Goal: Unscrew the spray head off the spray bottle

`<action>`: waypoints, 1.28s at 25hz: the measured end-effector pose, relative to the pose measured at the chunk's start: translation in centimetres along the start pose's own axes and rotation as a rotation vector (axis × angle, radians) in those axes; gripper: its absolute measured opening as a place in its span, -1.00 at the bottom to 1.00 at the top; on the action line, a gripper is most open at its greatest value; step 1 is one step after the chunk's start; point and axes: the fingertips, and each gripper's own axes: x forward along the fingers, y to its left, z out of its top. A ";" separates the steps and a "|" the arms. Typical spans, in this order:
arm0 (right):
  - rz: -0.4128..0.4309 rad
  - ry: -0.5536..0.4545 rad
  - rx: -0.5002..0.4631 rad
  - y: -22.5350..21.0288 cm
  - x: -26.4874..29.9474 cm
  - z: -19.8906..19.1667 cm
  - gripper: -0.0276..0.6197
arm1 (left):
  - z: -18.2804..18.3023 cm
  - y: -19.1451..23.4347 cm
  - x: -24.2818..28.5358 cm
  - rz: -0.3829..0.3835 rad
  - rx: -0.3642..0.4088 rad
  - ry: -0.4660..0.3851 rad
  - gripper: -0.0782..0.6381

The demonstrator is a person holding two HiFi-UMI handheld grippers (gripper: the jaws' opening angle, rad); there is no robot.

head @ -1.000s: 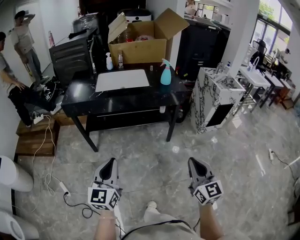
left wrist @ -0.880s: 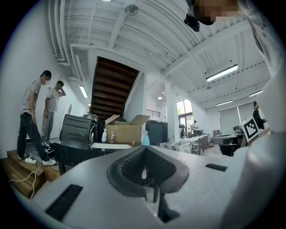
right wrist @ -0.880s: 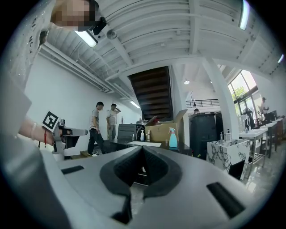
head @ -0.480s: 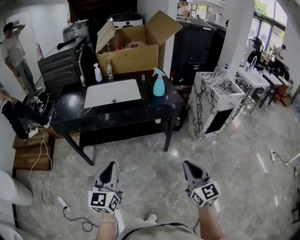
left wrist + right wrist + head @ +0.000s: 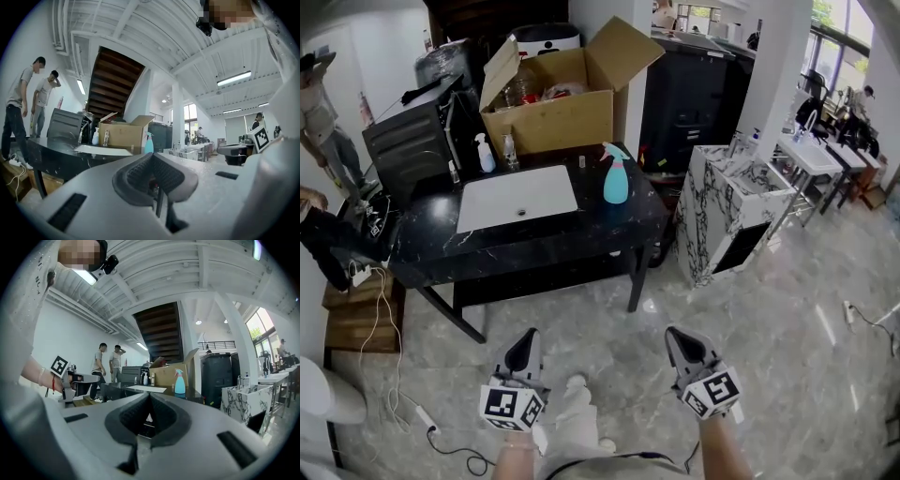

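Head view gave me the dark surface (image 5: pixel 534 239) well ahead across the floor, with an open cardboard box (image 5: pixel 553 117) at its back edge and a white sheet (image 5: pixel 517 197) lying flat in the middle. Both tools hung low in front of me, well apart from the surface. The left hand-held gripper (image 5: pixel 525 339) and the right hand-held gripper (image 5: pixel 677 337) each pointed level, jaws pressed together on nothing, as each gripper view confirmed. The pale blue spray bottle (image 5: pixel 616 178) stood upright near the surface's right end, just beside the sheet, with its spray head (image 5: pixel 612 153) on top.

I judged the step to be the approach, with none of the unscrewing done. To do it well I would part both pairs of jaws before arriving. One hand-held gripper should clamp the bottle's body low down so it could not spin or tip. The other belonged on the collar beneath the head, not on the trigger, turning about the bottle's upright axis.
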 end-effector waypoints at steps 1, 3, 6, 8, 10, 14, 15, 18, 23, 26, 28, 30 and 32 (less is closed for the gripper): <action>-0.005 0.000 0.001 -0.6 0.7 0.0 -0.90 | 0.0 0.3 1.0 -0.003 0.003 0.000 -0.77; -0.020 -0.007 0.008 -2.0 2.4 0.1 -0.90 | 0.1 1.1 3.1 -0.010 0.013 -0.004 -0.77; -0.027 -0.013 0.007 -3.5 5.4 0.4 -0.90 | 0.7 2.8 6.5 -0.010 0.018 -0.018 -0.77; -0.015 -0.005 0.001 -4.2 7.5 0.4 -0.90 | 1.0 4.0 8.7 -0.006 0.018 -0.024 -0.77; -0.011 0.012 0.004 -5.1 9.3 0.2 -0.90 | 0.9 4.9 10.9 -0.003 0.022 -0.019 -0.77; -0.040 0.028 0.020 -7.3 13.0 -0.2 -0.90 | 1.1 6.7 15.2 -0.018 0.005 -0.018 -0.77; -0.047 0.030 0.025 -7.8 13.9 -0.3 -0.90 | 1.1 7.1 16.2 -0.026 -0.002 -0.015 -0.77; -0.063 0.039 0.034 -9.2 16.6 -0.4 -0.90 | 1.1 8.1 19.3 -0.057 -0.014 -0.007 -0.77; -0.091 0.050 0.038 -11.3 20.7 -0.4 -0.90 | 1.1 9.5 24.3 -0.128 -0.022 -0.003 -0.77; -0.109 0.053 0.034 -12.5 23.0 -0.1 -0.90 | 1.0 10.0 27.4 -0.187 -0.036 0.007 -0.77; -0.126 0.053 0.030 -13.4 24.4 0.1 -0.90 | 1.0 10.0 29.5 -0.232 -0.055 0.008 -0.77; -0.139 0.048 0.027 -14.2 25.5 0.4 -0.90 | 1.0 9.7 31.2 -0.277 -0.065 0.007 -0.77; -0.147 0.042 0.026 -14.8 26.5 0.6 -0.90 | 1.0 9.2 32.9 -0.317 -0.061 0.009 -0.77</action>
